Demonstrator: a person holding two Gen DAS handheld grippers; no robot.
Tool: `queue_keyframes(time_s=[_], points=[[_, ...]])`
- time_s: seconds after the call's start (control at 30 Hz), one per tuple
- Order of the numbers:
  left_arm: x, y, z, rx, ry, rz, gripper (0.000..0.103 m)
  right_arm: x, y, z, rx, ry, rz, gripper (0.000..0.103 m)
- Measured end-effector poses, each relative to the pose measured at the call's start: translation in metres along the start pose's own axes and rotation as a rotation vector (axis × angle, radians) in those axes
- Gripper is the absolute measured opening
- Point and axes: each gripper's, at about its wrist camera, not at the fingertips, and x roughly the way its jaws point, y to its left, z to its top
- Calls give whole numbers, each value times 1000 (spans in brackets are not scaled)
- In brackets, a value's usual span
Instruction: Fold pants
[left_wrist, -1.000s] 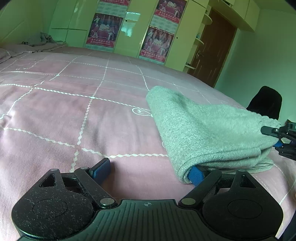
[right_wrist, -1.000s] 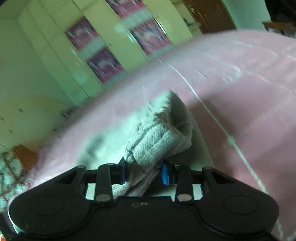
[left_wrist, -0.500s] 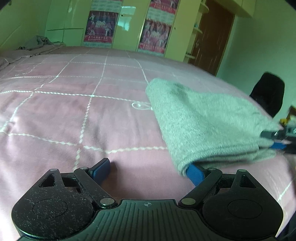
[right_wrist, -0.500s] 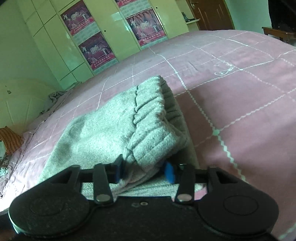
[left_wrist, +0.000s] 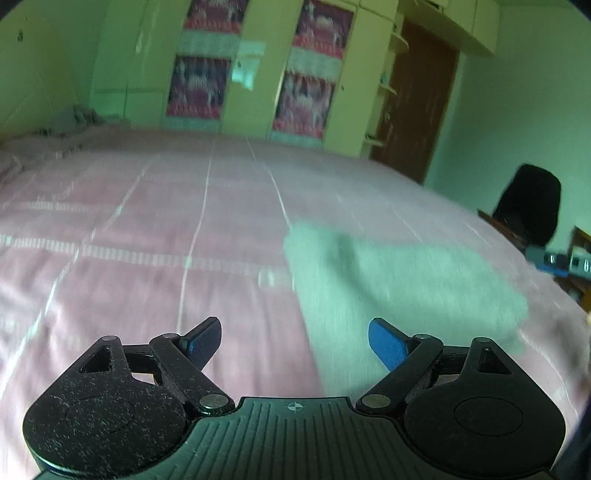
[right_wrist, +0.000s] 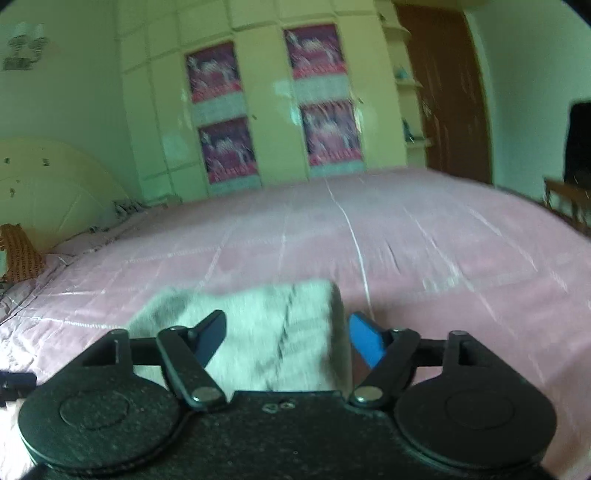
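Note:
The grey pants (left_wrist: 399, 284) lie folded in a flat bundle on the pink bed cover (left_wrist: 147, 229). My left gripper (left_wrist: 295, 339) is open and empty, raised above the cover just left of the bundle's near end. My right gripper (right_wrist: 286, 338) is open and empty, held above the near edge of the pants (right_wrist: 266, 325) in the right wrist view. The right gripper's blue tip (left_wrist: 554, 260) shows at the right edge of the left wrist view, beyond the bundle. Both views are blurred by motion.
A yellow wardrobe (left_wrist: 258, 74) with posters stands behind the bed, a brown door (left_wrist: 417, 107) to its right. A black chair (left_wrist: 528, 203) stands by the bed's right side. A headboard (right_wrist: 48, 184) and bedding (right_wrist: 22, 254) lie at the left.
My right gripper has opened and let go of the pants' waistband. Both grippers have lifted and drawn back from the bundle, which now lies flat on the bed.

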Motion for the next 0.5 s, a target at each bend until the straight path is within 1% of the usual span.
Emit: queue_keyframes(time_s=[0.07, 0.1, 0.13, 0.17, 0.2, 0.23, 0.27, 0.3, 0.33, 0.37, 0.4, 0.43, 0.5], points=[[24, -8, 17, 6, 0, 0, 87, 15, 5, 9, -31, -11, 10, 47], [36, -12, 21, 1, 8, -5, 87, 23, 8, 11, -43, -6, 10, 46], [52, -16, 23, -6, 35, -26, 87, 33, 11, 13, -56, 2, 16, 45], [67, -19, 21, -7, 78, -42, 87, 40, 13, 12, -68, 9, 21, 45], [86, -22, 15, 3, 146, -42, 87, 49, 15, 9, -87, 27, 22, 45], [102, -24, 7, 24, 222, -29, 87, 62, 18, 3, -120, 70, 9, 45], [111, -23, 0, 16, 254, -45, 88, 79, 18, -6, -158, 152, -18, 45], [112, -18, -2, -22, 252, -58, 89, 96, 16, -17, -191, 240, -45, 46], [111, -16, 1, -36, 257, -59, 88, 100, 14, -26, -237, 246, -56, 46], [106, -16, 6, -31, 243, -45, 88, 98, 15, -28, -275, 228, -45, 46], [100, -16, 11, -23, 205, -25, 88, 96, 15, -25, -300, 230, -33, 46], [95, -14, 18, -24, 171, -31, 88, 92, 14, -21, -305, 223, -23, 45], [96, -12, 33, -33, 135, -30, 88, 84, 9, -7, -270, 171, 11, 46]])
